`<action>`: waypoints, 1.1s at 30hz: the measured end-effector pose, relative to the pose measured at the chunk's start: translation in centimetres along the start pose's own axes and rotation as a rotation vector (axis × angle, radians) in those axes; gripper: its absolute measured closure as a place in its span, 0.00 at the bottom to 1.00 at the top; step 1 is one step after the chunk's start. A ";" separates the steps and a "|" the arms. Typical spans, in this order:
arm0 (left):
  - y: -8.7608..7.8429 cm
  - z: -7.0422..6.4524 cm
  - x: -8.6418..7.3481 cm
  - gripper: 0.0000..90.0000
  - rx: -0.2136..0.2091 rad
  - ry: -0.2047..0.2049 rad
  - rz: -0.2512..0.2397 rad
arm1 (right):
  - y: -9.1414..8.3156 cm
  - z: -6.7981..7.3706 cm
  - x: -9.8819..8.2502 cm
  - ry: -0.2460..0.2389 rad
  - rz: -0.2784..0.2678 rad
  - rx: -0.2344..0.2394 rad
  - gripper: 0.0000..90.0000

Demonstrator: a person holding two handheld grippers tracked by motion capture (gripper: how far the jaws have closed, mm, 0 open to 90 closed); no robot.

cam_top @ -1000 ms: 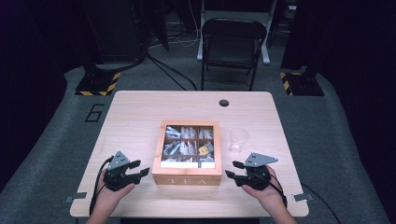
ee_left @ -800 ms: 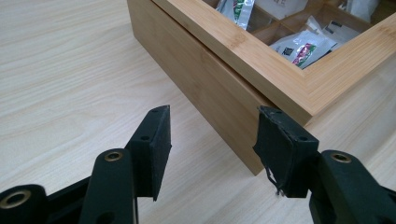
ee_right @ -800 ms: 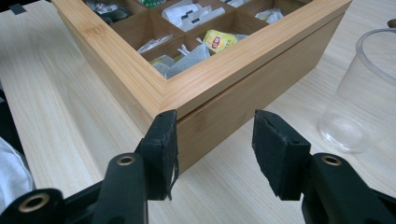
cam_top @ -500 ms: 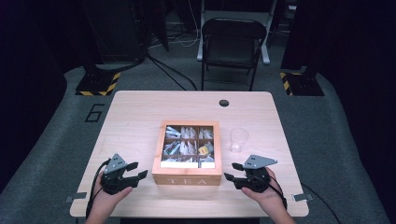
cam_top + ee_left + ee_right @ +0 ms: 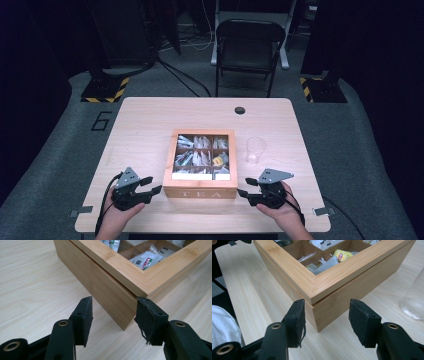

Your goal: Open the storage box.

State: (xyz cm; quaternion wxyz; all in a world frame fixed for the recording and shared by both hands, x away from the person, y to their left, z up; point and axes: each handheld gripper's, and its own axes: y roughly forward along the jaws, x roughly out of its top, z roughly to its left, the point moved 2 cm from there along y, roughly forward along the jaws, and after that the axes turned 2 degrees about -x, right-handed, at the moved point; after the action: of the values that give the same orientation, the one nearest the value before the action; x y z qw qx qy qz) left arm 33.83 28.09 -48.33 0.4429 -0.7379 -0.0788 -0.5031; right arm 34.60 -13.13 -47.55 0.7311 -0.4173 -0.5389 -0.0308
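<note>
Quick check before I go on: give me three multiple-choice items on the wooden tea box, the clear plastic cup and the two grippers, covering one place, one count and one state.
1. The clear plastic cup stands where?
A. right of the wooden tea box
B. inside the box
C. on the black folding chair

2. How many compartments does the box show?
A. four
B. nine
C. twelve

3. The left gripper and right gripper are:
A. clamped on the box
B. open at the box's near corners
C. holding tea bags

Key: 1 A, it stands on the table beside the box; 2 B, three rows of three; 3 B, each pair of jaws stands apart around a corner.
</note>
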 end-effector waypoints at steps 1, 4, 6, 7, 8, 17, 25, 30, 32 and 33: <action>-0.1 0.0 0.0 0.53 -0.005 0.007 0.009 | 0.1 0.1 0.0 -0.004 0.001 0.005 0.52; 0.1 0.0 -0.1 0.54 0.000 0.008 -0.002 | 0.3 0.3 -0.1 -0.017 0.005 0.010 0.53; 0.1 0.0 -0.1 0.54 -0.003 0.000 -0.002 | 0.6 0.4 -0.1 -0.029 0.003 0.010 0.55; 0.1 0.0 -0.2 0.54 -0.002 0.003 -0.001 | 0.7 0.4 -0.1 -0.021 0.006 0.007 0.56; 0.2 0.0 -0.2 0.54 0.000 0.004 -0.007 | 0.8 0.4 -0.2 -0.021 0.007 0.015 0.57; 0.1 -0.1 -0.4 0.56 -0.006 0.012 -0.006 | 1.5 0.4 -0.1 -0.036 0.011 0.025 0.66; -0.2 -0.3 -0.3 0.57 -0.019 0.008 -0.007 | 1.9 0.5 0.1 -0.049 0.015 0.032 0.69; -0.3 -0.4 -0.3 0.57 -0.014 0.011 -0.008 | 1.9 0.6 0.2 -0.049 0.009 0.031 0.69; -0.3 -0.5 -0.3 0.57 -0.018 0.006 -0.013 | 1.8 0.6 0.3 -0.053 0.010 0.030 0.69; -0.3 -0.6 -0.3 0.57 -0.012 0.010 -0.021 | 1.8 0.6 0.3 -0.046 0.010 0.030 0.69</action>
State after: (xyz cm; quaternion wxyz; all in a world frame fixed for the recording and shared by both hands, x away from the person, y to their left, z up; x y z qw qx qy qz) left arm 33.15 27.93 -48.36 0.4336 -0.7372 -0.0815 -0.5117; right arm 35.15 -11.40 -48.31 0.7249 -0.4096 -0.5538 -0.0092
